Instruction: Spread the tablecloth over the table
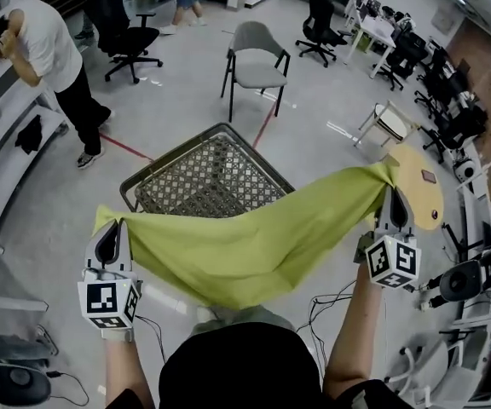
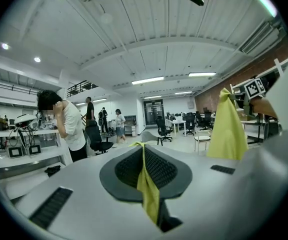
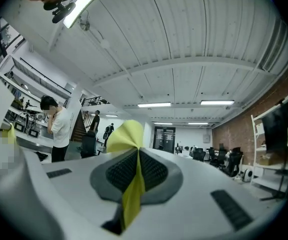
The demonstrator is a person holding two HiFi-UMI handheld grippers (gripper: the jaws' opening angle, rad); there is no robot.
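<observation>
Head view: I see the yellow-green tablecloth hanging slack in the air between both hands, its sag covering the near edge of the mesh-topped surface.
Left hand-held gripper: I have it clamped on the cloth's left corner.
Right hand-held gripper: clamped on the right corner, higher in frame.
Beyond: grey chair, well apart.

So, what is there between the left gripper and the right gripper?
The green tablecloth hangs between the left gripper and right gripper, each shut on a corner; the head view shows it.
</observation>
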